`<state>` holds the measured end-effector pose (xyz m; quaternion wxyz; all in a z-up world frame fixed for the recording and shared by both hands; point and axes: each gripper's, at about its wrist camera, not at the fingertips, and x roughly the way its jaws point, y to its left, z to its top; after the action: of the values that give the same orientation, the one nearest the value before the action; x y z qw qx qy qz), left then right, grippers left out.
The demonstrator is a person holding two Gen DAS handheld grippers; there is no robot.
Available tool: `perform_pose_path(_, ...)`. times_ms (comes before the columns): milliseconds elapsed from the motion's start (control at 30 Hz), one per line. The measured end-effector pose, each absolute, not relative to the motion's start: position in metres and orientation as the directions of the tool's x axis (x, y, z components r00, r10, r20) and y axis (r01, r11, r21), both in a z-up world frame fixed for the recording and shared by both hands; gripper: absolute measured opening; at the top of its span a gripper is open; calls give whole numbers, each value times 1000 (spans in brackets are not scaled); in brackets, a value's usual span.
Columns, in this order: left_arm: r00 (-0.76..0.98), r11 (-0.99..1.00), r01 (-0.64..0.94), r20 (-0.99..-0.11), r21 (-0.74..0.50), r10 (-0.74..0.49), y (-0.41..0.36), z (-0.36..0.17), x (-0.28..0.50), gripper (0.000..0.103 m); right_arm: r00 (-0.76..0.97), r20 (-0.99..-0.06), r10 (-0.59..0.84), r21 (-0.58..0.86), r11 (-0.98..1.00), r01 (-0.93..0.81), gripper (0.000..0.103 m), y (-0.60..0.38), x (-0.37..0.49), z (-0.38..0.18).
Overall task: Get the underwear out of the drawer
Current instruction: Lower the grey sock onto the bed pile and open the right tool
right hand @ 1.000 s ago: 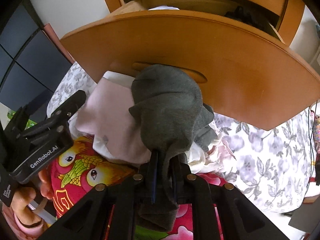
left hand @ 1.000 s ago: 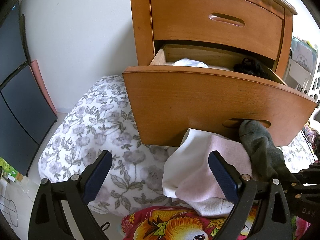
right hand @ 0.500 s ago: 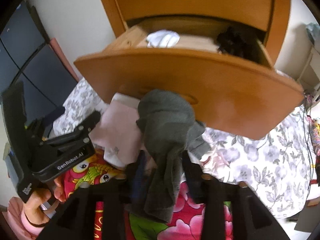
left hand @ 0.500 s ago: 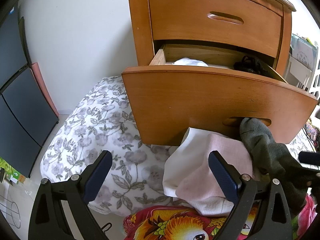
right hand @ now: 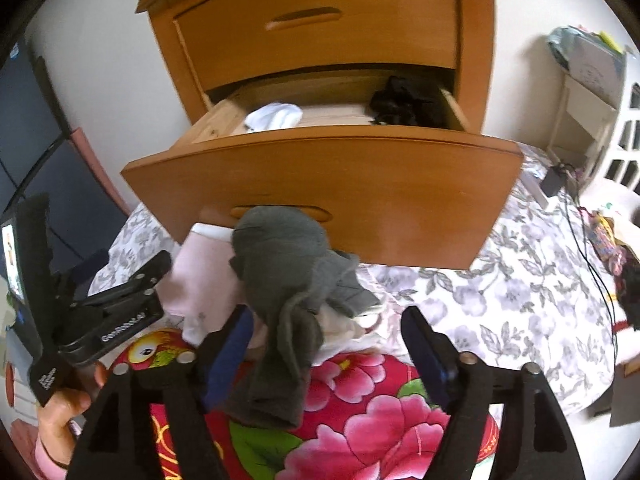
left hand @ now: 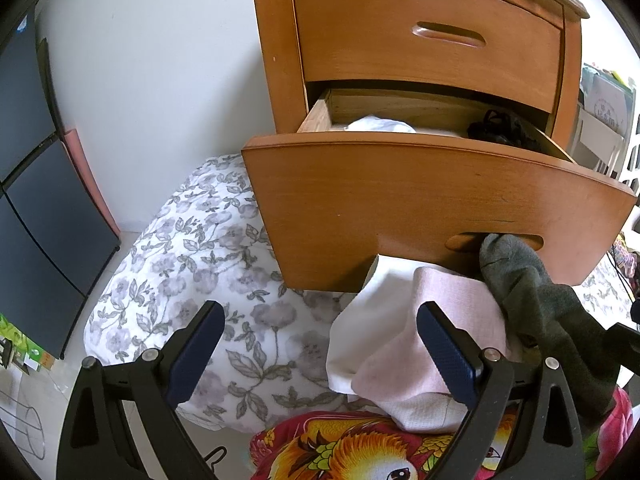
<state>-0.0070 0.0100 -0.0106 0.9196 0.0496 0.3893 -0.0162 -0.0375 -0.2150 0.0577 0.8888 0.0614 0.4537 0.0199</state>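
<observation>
The wooden drawer [right hand: 320,176] stands pulled out, its front [left hand: 420,208] over the bed. Inside lie a white garment [right hand: 274,116] at the left and a black one [right hand: 400,104] at the right. Grey underwear [right hand: 284,264] is draped over a pile of pink cloth [left hand: 452,312] and white cloth [left hand: 360,328] below the drawer handle. My right gripper [right hand: 328,320] is opening. The grey piece hangs loose between its fingers and the pads do not press it. My left gripper [left hand: 320,320] is open and holds nothing, just left of the pile.
A floral quilt [left hand: 192,264] covers the bed under the drawer, with a red flowered blanket [right hand: 380,420] nearest me. Dark cabinet doors [left hand: 28,208] stand at the left. At the right are a white shelf unit [right hand: 592,104] and cables [right hand: 588,248]. The top drawer [left hand: 432,36] is closed.
My right gripper has let go of the grey underwear and spread its jaws wide while drawing back and up. The grey piece stays on the pile. The left gripper has not moved.
</observation>
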Motion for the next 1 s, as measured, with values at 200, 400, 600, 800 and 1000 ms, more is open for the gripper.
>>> perform_pose_path(200,697,994,71,-717,88,14,8,-10,-8,97,626,-777,58,98,995,28,103,-216,-44,60)
perform_pose_path(400,698,993,75,-716,93,14,7,-11,-8,97,648,-760,40,84,996,37,103,-216,-47,57)
perform_pose_path(600,706,993,77,-709,89,9,8,-8,-10,97,672,-740,25,75,996,46,103,-217,-50,56)
perform_pose_path(800,728,990,87,-685,111,13,3,-4,-16,97,678,-735,14,84,994,70,103,-224,-49,55)
perform_pose_path(1000,744,989,98,-668,114,3,3,1,-21,97,684,-729,29,94,994,58,103,-223,-47,49)
